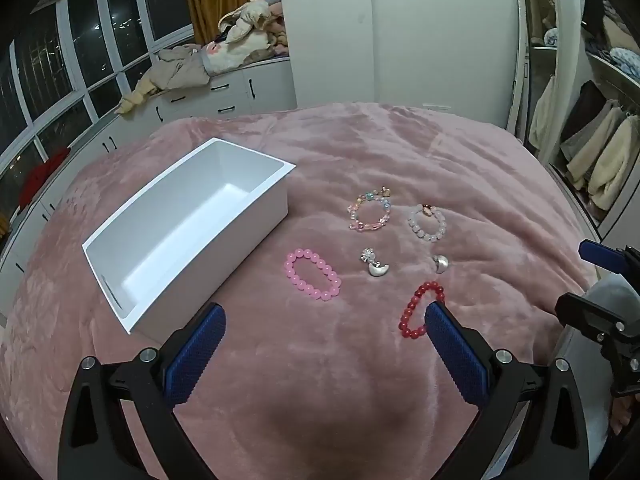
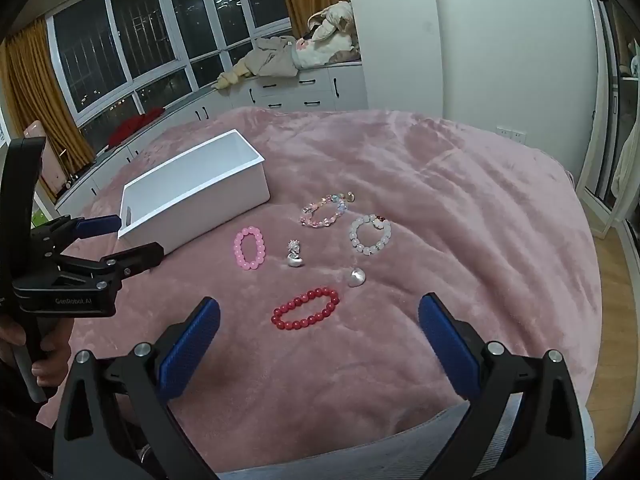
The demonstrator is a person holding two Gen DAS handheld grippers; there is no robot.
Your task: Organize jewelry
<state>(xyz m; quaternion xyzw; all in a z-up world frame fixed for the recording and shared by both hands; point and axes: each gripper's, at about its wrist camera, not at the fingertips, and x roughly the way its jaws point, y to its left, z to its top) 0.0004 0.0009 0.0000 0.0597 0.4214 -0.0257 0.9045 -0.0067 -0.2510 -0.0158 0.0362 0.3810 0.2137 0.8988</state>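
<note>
Four bead bracelets (image 1: 313, 275) ring two silver pieces (image 1: 375, 266), perhaps earrings; one white box (image 1: 192, 224) at nine o'clock.

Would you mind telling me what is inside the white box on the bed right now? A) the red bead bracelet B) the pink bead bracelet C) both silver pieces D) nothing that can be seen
D: the white box shows only bare white floor and walls, while the pink bracelet, the red bracelet and both silver pieces lie on the pink blanket beside it.
</note>
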